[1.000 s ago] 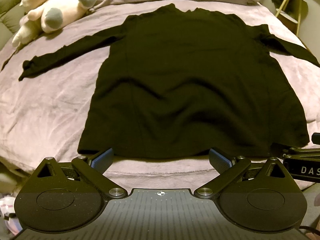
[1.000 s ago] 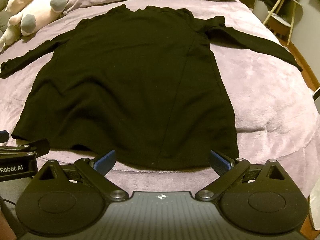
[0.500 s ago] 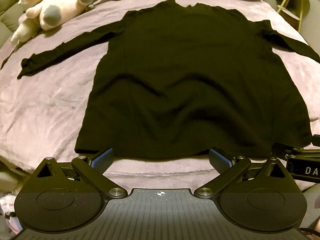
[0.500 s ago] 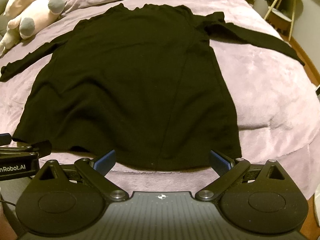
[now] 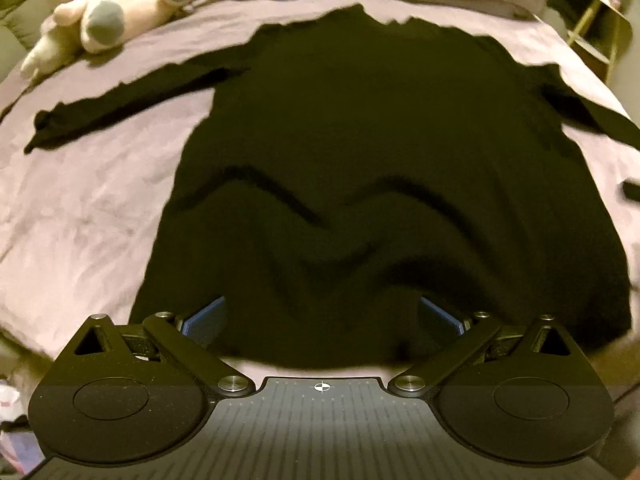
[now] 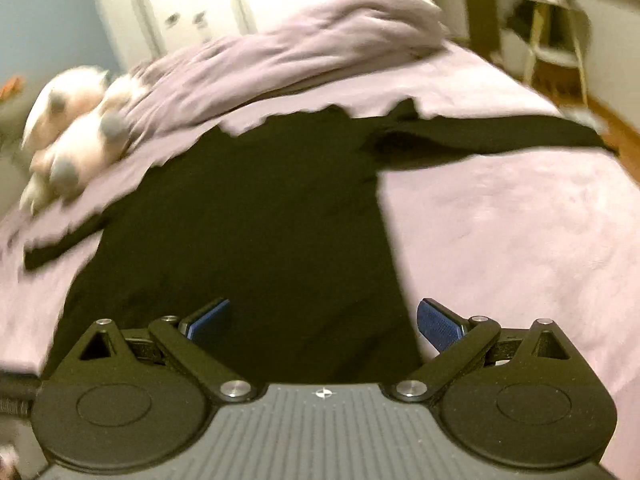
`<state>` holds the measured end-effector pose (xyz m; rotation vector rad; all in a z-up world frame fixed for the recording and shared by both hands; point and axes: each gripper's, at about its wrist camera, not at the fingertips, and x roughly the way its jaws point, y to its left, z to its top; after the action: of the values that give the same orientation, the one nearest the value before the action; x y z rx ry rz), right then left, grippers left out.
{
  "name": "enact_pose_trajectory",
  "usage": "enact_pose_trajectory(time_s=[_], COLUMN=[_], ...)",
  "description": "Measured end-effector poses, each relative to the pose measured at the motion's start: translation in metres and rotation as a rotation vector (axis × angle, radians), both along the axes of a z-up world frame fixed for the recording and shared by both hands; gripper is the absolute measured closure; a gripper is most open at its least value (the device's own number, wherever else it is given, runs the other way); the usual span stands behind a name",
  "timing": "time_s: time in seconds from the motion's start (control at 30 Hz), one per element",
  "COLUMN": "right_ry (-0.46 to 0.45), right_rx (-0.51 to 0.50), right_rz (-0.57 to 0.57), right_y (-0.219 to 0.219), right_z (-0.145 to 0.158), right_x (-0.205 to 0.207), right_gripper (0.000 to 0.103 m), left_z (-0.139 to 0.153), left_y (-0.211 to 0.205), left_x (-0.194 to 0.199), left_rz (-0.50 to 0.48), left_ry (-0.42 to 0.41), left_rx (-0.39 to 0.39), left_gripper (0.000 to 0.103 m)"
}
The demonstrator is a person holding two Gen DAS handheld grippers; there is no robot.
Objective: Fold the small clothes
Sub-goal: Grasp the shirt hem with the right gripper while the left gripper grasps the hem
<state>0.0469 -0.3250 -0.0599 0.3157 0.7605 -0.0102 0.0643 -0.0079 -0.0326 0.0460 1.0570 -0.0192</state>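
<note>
- Black long-sleeved top (image 5: pixel 380 184): lies flat on the bed, directly ahead of both grippers, collar at the far end, hem nearest the fingers. Several soft ridges run across the lower body.
- Left sleeve (image 5: pixel 120 108): stretched out ahead and to the left of the left gripper, lying on the cover.
- Right sleeve (image 6: pixel 492 136): stretched out ahead and to the right of the right gripper, well apart from its fingers.
- Left gripper (image 5: pixel 322 316): fingers spread wide, nothing between them; poised just above the hem, about midway across the body.
- Right gripper (image 6: pixel 324 320): fingers likewise wide apart and empty; its right pad sits over the cover just beside the garment's right edge. View blurred.
- Pink bed cover (image 5: pixel 80 216): bears the garment; bunched at the far end.
- Plush toy (image 5: pixel 116 12): far ahead and left, clear of the garment.
- Step in hand, as judged: garment spread out, no fold made yet; grippers lining up for a first grasp.
- Next move, as judged: lower onto the hem or a side edge, pinch a single layer cleanly, and lift without dragging the ridges further.
</note>
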Motion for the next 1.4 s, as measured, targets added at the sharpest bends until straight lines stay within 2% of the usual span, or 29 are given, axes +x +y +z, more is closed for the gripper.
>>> enact_pose_trajectory(time_s=[0.03,0.1,0.23,0.3,0.37,0.4,0.47,0.53,0.57,0.63,0.67,0.73,0.8,0.9,1.0,1.1,1.13,1.2,1.27,1.33,1.4], right_ry=[0.017,0.024,-0.062,-0.098,-0.109,-0.104,-0.128,-0.152,-0.158,-0.16,-0.16,-0.158,-0.141,-0.128,-0.155,-0.204,-0.225,-0.283,-0.353,-0.407,-0.393], right_rx=[0.066,0.13,0.344,0.409,0.412,0.411,0.437,0.455,0.457,0.46,0.452,0.435,0.407,0.321,0.106,-0.176,-0.238,-0.373,-0.523,-0.594,-0.632], right_rz=[-0.06,-0.196,-0.467,-0.574,-0.636,-0.667,-0.721,-0.764,-0.784,-0.798,-0.804,-0.811,-0.819,-0.818,-0.764,-0.637,-0.586,-0.437,-0.234,-0.008,0.215], right_y=[-0.03,-0.082,-0.188,-0.229,-0.254,-0.263,-0.28,-0.293,-0.297,-0.303,-0.304,-0.306,-0.31,-0.306,-0.283,-0.237,-0.221,-0.176,-0.113,-0.05,0.011], right_z=[-0.002,-0.005,-0.024,-0.037,-0.048,-0.054,-0.064,-0.068,-0.07,-0.075,-0.076,-0.081,-0.08,-0.063,-0.028,0.009,0.019,0.038,0.047,0.045,0.03], right_x=[0.016,0.039,0.066,0.078,0.09,0.095,0.102,0.111,0.115,0.123,0.127,0.133,0.136,0.133,0.14,0.155,0.159,0.167,0.169,0.166,0.162], right_gripper=[0.004,0.004,0.004,0.008,0.017,0.025,0.029,0.039,0.041,0.059,0.063,0.086,0.096,0.099,0.1,0.1,0.1,0.1,0.1,0.099,0.096], left_z=[-0.002,-0.008,-0.026,-0.034,-0.041,-0.044,-0.047,-0.05,-0.051,-0.052,-0.052,-0.052,-0.051,-0.048,-0.038,-0.02,-0.014,-0.003,0.005,0.009,0.012], left_y=[-0.001,-0.003,-0.002,-0.001,0.001,0.002,0.005,0.007,0.008,0.008,0.009,0.009,0.01,0.011,0.01,0.015,0.017,0.025,0.032,0.039,0.044], left_x=[0.006,0.019,0.038,0.046,0.049,0.051,0.053,0.056,0.056,0.056,0.057,0.058,0.06,0.062,0.059,0.055,0.054,0.055,0.058,0.063,0.069], left_rz=[0.009,0.029,0.107,0.148,0.167,0.173,0.191,0.211,0.219,0.228,0.228,0.223,0.217,0.213,0.198,0.173,0.172,0.173,0.171,0.163,0.157], left_ry=[-0.012,-0.02,-0.006,0.006,0.019,0.026,0.024,0.027,0.027,0.031,0.034,0.044,0.053,0.06,0.037,-0.005,-0.022,-0.059,-0.09,-0.111,-0.121], left_rx=[0.006,0.007,-0.006,0.006,0.009,0.001,-0.018,-0.039,-0.048,-0.058,-0.062,-0.068,-0.072,-0.066,-0.045,-0.083,-0.102,-0.142,-0.174,-0.201,-0.222], left_gripper=[0.0,0.0,0.0,0.0,0.0,0.0,0.0,0.0,0.0,0.0,0.0,0.0,0.0,0.0,0.0,0.0,0.0,0.0,0.0,0.0,0.0])
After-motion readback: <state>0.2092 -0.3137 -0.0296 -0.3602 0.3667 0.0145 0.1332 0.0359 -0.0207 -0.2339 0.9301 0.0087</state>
